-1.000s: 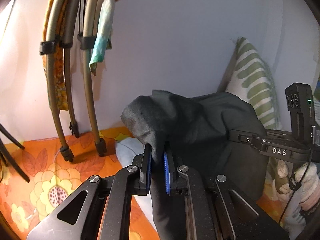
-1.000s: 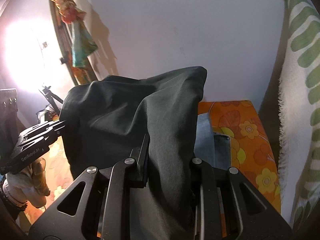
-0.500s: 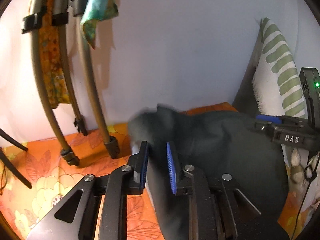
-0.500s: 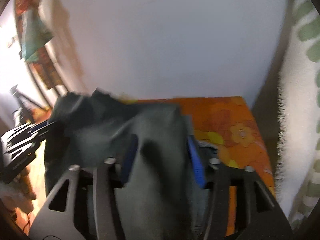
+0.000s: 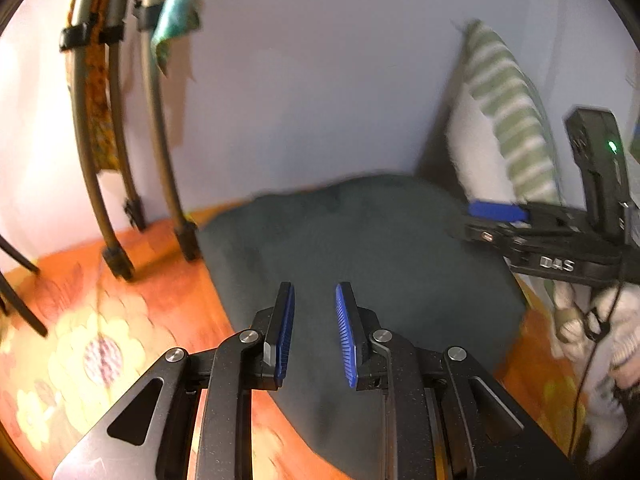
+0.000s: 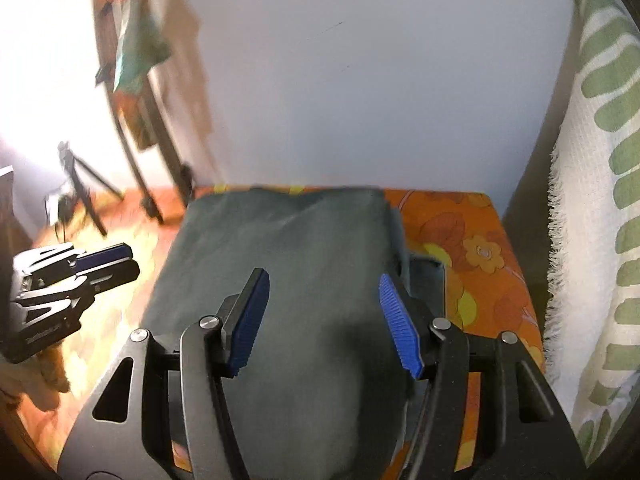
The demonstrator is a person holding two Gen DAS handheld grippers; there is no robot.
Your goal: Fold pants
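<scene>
Claws at the lower frame edges: the left claw (image 5: pixel 315 332) and right claw (image 6: pixel 324 322) both gape, empty, above dark pants (image 6: pixel 280 264) lying flat mid-frame on the orange floral sheet (image 6: pixel 480 276); beyond, white wall (image 6: pixel 360 80).

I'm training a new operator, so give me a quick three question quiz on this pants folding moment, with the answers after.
1. True or false: both sets of jaws are open, on the left gripper and the right gripper.
2. The dark pants lie on: A) bare wood B) orange floral sheet C) white towel.
3. Fill in: at the right edge stands a white pillow with ____ stripes.

Key: 1 true; 2 B; 3 green.
</scene>
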